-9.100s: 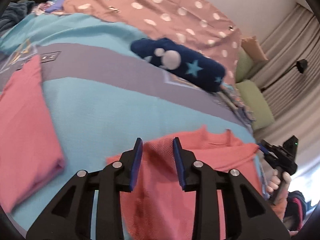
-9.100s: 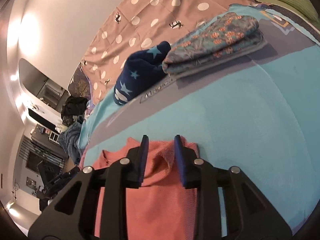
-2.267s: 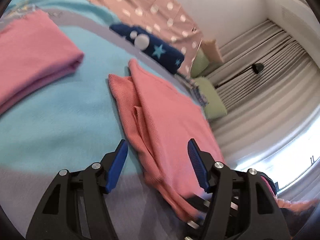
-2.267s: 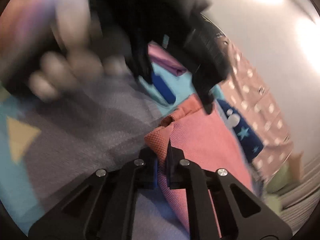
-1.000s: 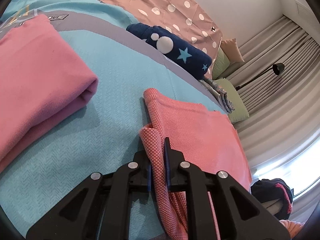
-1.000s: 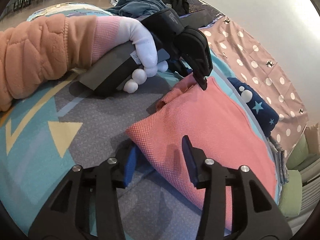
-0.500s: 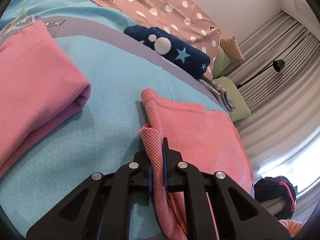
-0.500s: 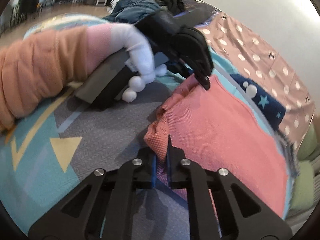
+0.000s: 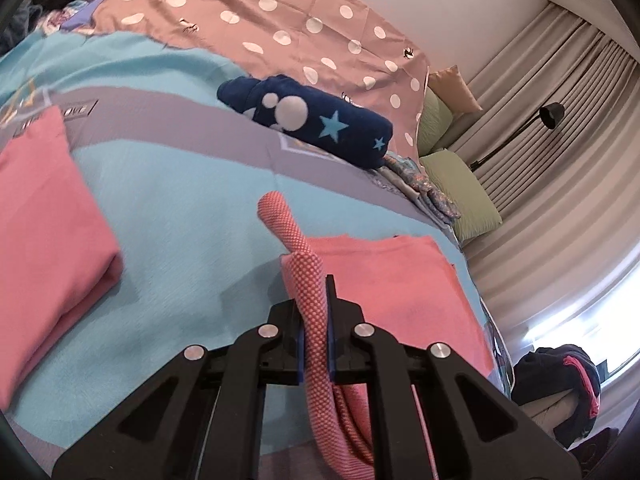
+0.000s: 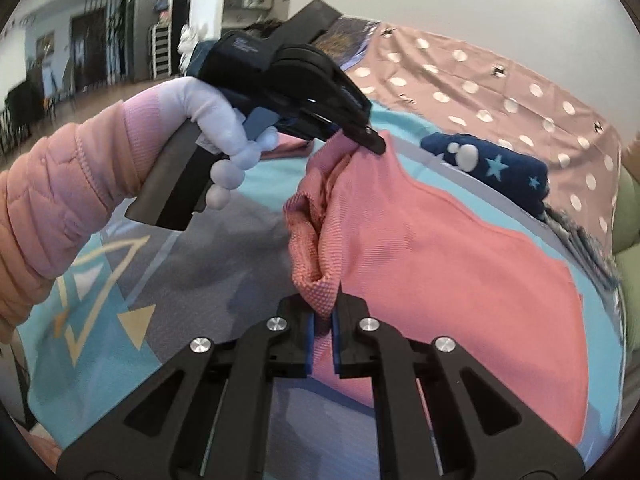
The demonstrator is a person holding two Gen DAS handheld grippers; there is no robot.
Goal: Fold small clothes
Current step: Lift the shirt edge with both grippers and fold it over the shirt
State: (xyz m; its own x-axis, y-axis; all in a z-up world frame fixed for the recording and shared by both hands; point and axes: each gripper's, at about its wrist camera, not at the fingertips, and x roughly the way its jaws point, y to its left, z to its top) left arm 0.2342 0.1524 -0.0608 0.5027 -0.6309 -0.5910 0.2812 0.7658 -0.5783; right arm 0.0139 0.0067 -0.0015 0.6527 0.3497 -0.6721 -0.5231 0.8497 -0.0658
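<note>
— Since half a second ago, what has moved?
— Both grippers have risen, and the near edge of the coral garment (image 9: 384,276) now hangs lifted off the bedspread (image 9: 180,216), where it lay low before.
— How do the claws stand?
— The left gripper (image 9: 314,300) is clamped on a bunched fold of the garment. The right gripper (image 10: 323,316) is pinched tight on another corner of it.
— And the rest of the cloth?
— It still drapes over the bedspread, with the navy star bundle (image 9: 308,120) beyond and a folded pink piece (image 9: 44,216) well apart to the left.
</note>
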